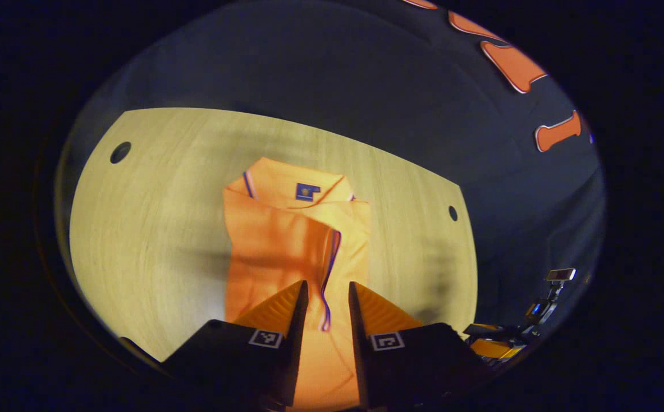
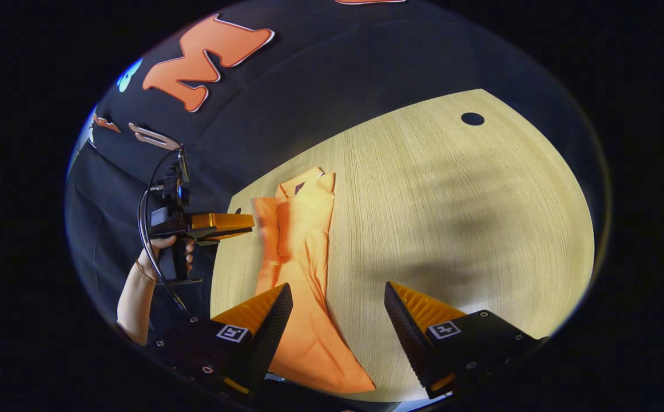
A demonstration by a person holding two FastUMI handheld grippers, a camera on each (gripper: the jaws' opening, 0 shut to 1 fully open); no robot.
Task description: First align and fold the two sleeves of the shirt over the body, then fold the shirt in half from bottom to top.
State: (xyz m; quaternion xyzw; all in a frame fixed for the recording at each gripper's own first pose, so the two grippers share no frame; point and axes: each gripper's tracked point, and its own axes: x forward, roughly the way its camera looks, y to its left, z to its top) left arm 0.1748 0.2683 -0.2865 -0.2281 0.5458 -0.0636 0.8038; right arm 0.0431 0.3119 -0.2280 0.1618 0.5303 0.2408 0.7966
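Note:
An orange polo shirt [image 1: 286, 246] lies flat on the wooden table [image 1: 148, 229], collar at the far end. Both sleeves are folded in over the body, and a dark-trimmed edge runs down its middle. My left gripper [image 1: 328, 292] hovers open over the lower half of the shirt, with a narrow gap and nothing between its fingers. In the right gripper view the shirt [image 2: 300, 240] is a long narrow strip with its hem near me. My right gripper [image 2: 337, 286] stands wide open above the hem's right side and the bare table [image 2: 452, 217]. A hand [image 2: 163, 246] holds the left gripper [image 2: 249, 223] by the shirt's left edge.
The table has round cable holes at its far corners [image 1: 120, 152] [image 1: 453, 213] [image 2: 472, 118]. Black cloth walls close in behind and beside it. The right gripper [image 1: 492, 343] sits low off the table's right edge in the left gripper view.

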